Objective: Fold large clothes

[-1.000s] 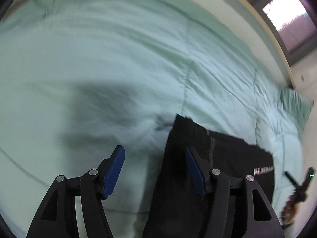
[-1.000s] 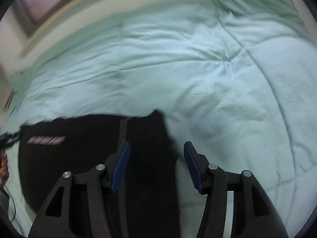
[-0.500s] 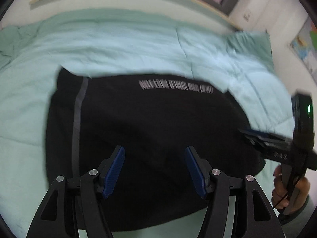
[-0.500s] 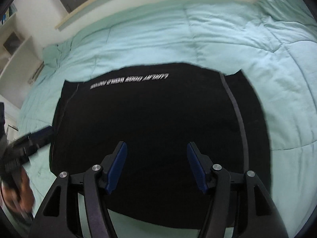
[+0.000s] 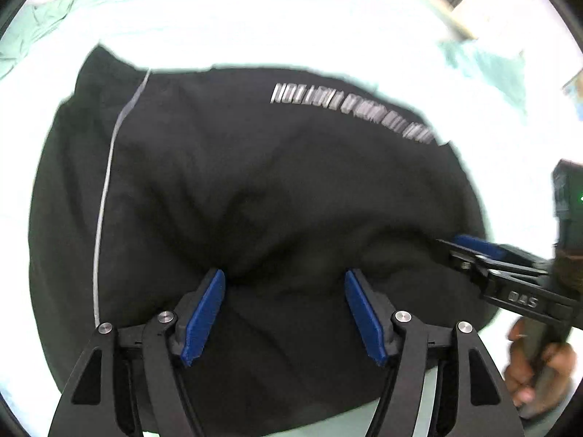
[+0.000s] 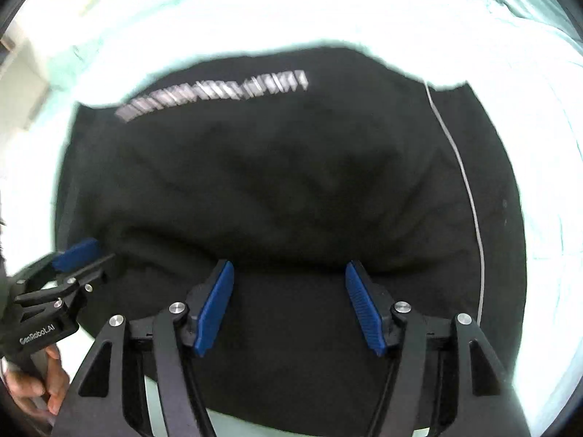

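Observation:
A large black garment with a line of white lettering and a thin white side stripe lies spread on a pale green bed; it also fills the right wrist view. My left gripper is open, low over the garment's near half, fingers straddling a raised fold. My right gripper is open in the same way over the near edge. Each gripper shows in the other's view: the right one at the garment's right edge, the left one at its left edge.
The pale green quilt surrounds the garment, overexposed and bright. A green pillow lies at the far right in the left wrist view. A wooden bed frame edge and a window sit behind it.
Both grippers swung from the sides to face the garment, then dropped closer to it. The cloth now bunches into a fold at the fingertips. Both stay open.

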Demonstrator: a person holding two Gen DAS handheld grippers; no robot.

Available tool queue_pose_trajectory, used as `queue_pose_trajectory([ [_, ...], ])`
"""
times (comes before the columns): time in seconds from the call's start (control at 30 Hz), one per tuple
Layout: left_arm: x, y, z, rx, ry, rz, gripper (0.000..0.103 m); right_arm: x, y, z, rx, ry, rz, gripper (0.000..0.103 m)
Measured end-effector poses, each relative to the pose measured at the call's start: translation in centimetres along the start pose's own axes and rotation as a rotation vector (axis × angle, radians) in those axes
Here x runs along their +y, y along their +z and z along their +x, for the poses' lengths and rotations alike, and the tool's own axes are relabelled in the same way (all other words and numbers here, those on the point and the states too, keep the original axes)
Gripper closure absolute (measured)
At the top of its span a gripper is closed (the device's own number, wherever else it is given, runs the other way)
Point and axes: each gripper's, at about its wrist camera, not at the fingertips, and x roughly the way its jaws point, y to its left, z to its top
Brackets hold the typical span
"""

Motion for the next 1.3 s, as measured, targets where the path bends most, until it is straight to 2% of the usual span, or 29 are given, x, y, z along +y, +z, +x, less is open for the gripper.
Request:
queue_pose_trajectory([
  [0.07, 0.2, 1.7, -1.5, -0.042, -0.045, -0.027, 0.033, 0.4, 2.0, -1.0, -0.063, -0.006, -0.017, 0.036],
  [0.13, 0.3, 3.7, -1.6, -0.055, -0.083, -0.045, 0.033, 1.0, 4.3, -0.2, -0.076, -0.04, -0.037, 0.035],
  [0.2, 0.5, 5.4, 0.0, -0.039, -0.056, -0.046, 0.033, 0.8, 5.8, 1.8, -0.05, -0.064, -0.021, 0.035],
  [0.3, 1.9, 6.5, 4.8, 0.082, 0.023, -0.069, 0.033, -0.6, 7.4, 7.2, 0.092, -0.038, 0.03, 0.035],
  [0.33, 2.4, 6.6, 5.6, 0.083, 0.033, -0.069, 0.033, -1.0, 7.5, 8.1, 0.105, -0.033, 0.04, 0.035],
  [0.47, 2.7, 7.3, 6.5, 0.094, 0.08, -0.038, 0.028, -0.8, 7.3, 8.4, 0.106, -0.046, 0.015, 0.035],
  [0.6, 2.5, 7.9, 5.1, 0.073, 0.036, -0.038, 0.028, -2.5, 6.9, 6.5, 0.066, 0.015, 0.038, 0.035],
  [0.7, 2.0, 6.4, 2.3, 0.036, -0.03, -0.062, 0.028, -2.6, 5.2, 2.6, 0.025, 0.05, 0.026, 0.035],
  [0.8, 2.4, 3.3, -1.9, -0.018, -0.088, -0.076, 0.028, -2.0, 1.3, -1.3, -0.011, 0.07, -0.007, 0.035],
  [0.9, 2.5, -0.4, -3.7, -0.018, -0.13, -0.088, 0.028, -1.5, -2.4, -2.4, 0.002, 0.039, -0.045, 0.035],
  [0.97, 2.3, -2.1, -2.3, 0.043, -0.139, -0.078, 0.028, -1.0, -4.2, -1.0, 0.047, -0.011, -0.066, 0.035],
  [1.0, 2.2, -2.8, -1.1, 0.077, -0.11, -0.079, 0.028, -1.1, -4.9, 0.2, 0.075, -0.025, -0.059, 0.035],
  [1.13, 1.3, -3.4, 3.8, 0.107, -0.005, -0.039, 0.028, -1.5, -5.1, 3.1, 0.118, -0.018, -0.027, 0.034],
  [1.3, 1.6, -2.5, 4.3, 0.138, -0.01, -0.083, 0.025, -1.8, -4.7, 2.7, 0.117, -0.003, -0.014, 0.034],
])
